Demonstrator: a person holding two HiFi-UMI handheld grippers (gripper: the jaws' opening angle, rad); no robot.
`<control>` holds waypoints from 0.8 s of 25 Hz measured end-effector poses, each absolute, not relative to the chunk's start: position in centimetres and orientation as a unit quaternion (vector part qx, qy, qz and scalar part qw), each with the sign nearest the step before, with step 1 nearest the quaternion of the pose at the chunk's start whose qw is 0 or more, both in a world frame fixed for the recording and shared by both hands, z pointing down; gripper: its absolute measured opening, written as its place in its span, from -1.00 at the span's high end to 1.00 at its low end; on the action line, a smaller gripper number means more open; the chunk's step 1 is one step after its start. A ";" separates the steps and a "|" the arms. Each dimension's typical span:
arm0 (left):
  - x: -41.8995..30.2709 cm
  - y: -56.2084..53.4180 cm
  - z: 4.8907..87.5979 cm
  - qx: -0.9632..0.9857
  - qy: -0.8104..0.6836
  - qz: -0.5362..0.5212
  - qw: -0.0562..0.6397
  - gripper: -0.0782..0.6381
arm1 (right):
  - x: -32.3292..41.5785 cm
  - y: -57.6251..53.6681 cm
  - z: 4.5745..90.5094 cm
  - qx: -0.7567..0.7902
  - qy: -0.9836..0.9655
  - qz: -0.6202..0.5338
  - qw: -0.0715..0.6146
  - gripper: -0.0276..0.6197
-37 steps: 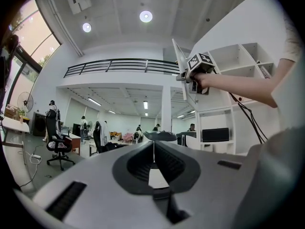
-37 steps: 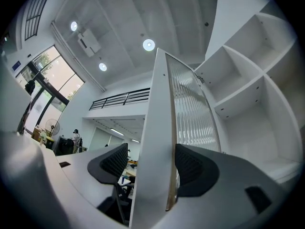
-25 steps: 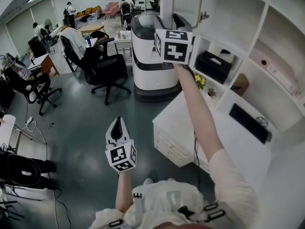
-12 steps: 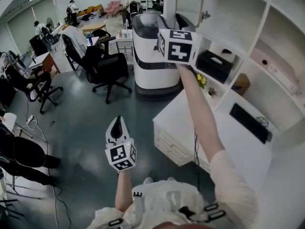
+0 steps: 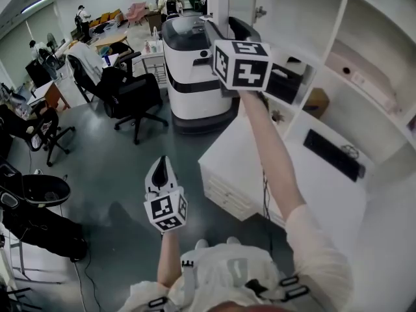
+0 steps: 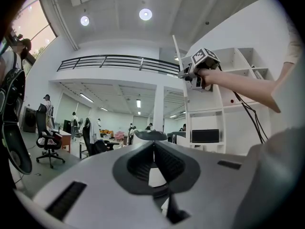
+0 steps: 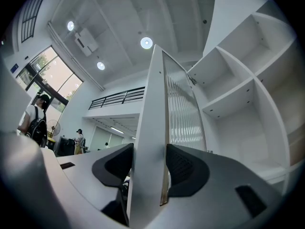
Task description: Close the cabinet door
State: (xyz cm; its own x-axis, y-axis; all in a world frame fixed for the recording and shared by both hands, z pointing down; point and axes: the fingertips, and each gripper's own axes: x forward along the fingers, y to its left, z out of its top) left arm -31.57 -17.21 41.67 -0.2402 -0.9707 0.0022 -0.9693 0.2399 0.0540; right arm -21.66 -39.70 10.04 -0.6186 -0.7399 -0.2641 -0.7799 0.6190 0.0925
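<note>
Right jaws: the right gripper (image 7: 149, 163) has just been closing its jaws, and both dark pads now lie against the free edge of the cabinet door (image 7: 148, 109), one on each face.
Left jaws: the left gripper (image 6: 153, 149) has its tips pressed together with nothing between them.
Cabinet door: white frame around a ribbed glass pane (image 7: 185, 113). It stands swung out from the white shelving (image 7: 238, 94), hinged at its far side, and reaches up above the right gripper.
Right arm: raised and stretched out to the door, with a black cable running along it.
Left arm: held low in front of the body, well apart from the door, over the grey floor (image 5: 110, 168).
Writing: none can be read. Each gripper carries one cube with black-and-white square markers (image 5: 242, 64), two cubes in all.
Shelving contents: one compartment holds a black box (image 5: 286, 83), and the one beside it holds a brown box (image 5: 316, 101). A small plant (image 5: 278, 117) sits at the shelf foot.
Counter: one black keyboard (image 5: 333, 155) lies on the white top below the shelves.
Beside the shelving: one white-and-black machine (image 5: 195, 70) stands on the floor, just past the door.
Room beyond: several black office chairs (image 5: 127, 93), desks, and at least three people far off.
</note>
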 end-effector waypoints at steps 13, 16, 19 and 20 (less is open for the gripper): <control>-28.1 -19.4 41.7 0.655 -0.756 -0.019 0.017 0.76 | -17.5 -38.4 10.1 -0.422 0.895 0.107 0.097 0.38; -27.6 -19.8 41.8 0.661 -0.750 -0.018 0.018 0.76 | -16.2 -38.2 10.1 -0.424 0.894 0.104 0.099 0.41; -26.8 -20.3 42.3 0.668 -0.744 -0.016 0.024 0.76 | -14.9 -38.2 10.2 -0.427 0.893 0.102 0.101 0.45; -26.5 -20.5 42.4 0.670 -0.741 -0.015 0.025 0.76 | -14.4 -38.2 10.2 -0.429 0.892 0.103 0.100 0.46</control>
